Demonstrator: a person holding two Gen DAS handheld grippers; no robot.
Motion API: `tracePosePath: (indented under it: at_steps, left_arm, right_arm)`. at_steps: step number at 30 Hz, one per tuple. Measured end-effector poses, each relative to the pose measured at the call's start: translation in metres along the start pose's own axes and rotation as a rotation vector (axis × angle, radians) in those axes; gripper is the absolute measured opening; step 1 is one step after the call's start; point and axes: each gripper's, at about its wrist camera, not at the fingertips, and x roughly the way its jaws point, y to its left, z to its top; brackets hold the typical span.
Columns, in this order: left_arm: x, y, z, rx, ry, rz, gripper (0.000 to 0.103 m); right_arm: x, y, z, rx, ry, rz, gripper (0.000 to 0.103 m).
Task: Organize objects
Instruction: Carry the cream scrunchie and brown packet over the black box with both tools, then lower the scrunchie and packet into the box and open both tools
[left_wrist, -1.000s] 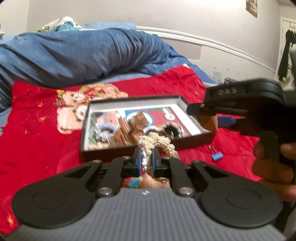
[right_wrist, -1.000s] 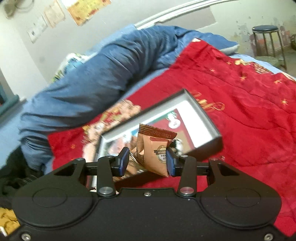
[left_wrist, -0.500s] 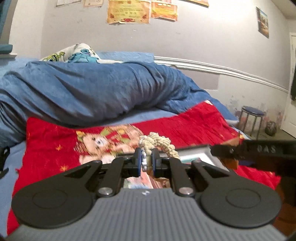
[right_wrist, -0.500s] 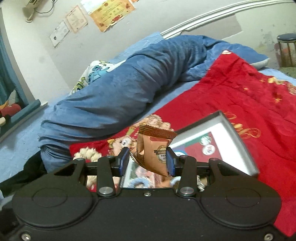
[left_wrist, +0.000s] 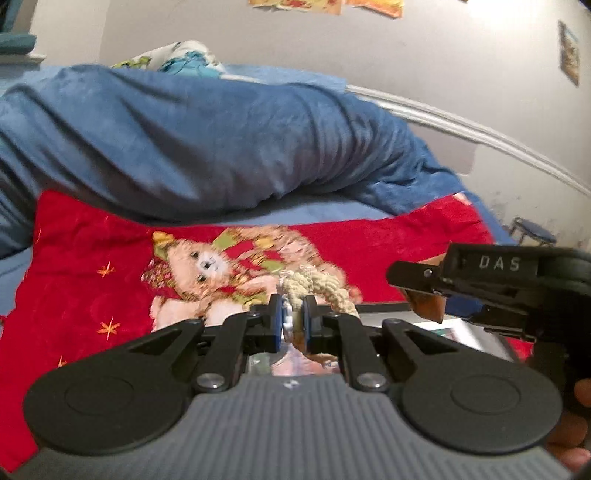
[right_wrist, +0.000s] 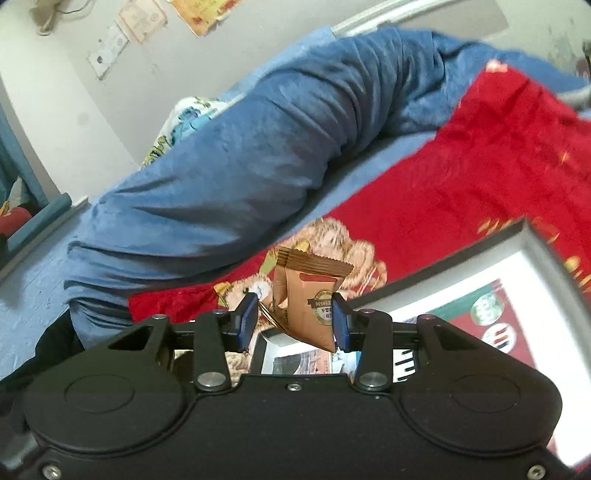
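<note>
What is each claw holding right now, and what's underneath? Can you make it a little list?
left claw: shut on a cream fluffy scrunchie
right claw: shut on a brown snack packet
below: black box, partly in view
surface: red blanket with a teddy bear picture
behind: rolled blue duvet
box contents: mostly hidden by the claws

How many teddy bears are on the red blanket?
1 that I can see: a teddy bear picture on the red blanket, just beyond the left gripper. The grippers may hide more.
</note>
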Motion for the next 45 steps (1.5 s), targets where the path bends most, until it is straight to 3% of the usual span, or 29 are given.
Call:
tracePosePath:
  at_steps: [6,15,36,41,45]
  left_arm:
    - [0.017,-0.010,-0.013,0.121,0.043,0.065,0.015]
    - [0.028,-0.007,-0.028,0.063,0.109,0.015,0.015]
    - [0.040,-0.010,-0.039,0.059,0.146,0.012,0.017]
    - [0.041,-0.009,-0.039,0.058,0.150,-0.005,0.027]
    - [0.036,-0.008,-0.037,0.056,0.148,-0.031,0.054]
  right_arm:
    - [0.037,-0.014,-0.019,0.023,0.057,-0.057,0.041]
    - [0.052,-0.012,-0.041,-0.004,0.120,-0.155,0.041]
    - [0.065,-0.020,-0.053,0.029,0.167,-0.159,0.041]
    - [0.066,-0.020,-0.054,0.025,0.167,-0.155,0.042]
    - [0.065,-0.019,-0.056,0.033,0.178,-0.133,0.047]
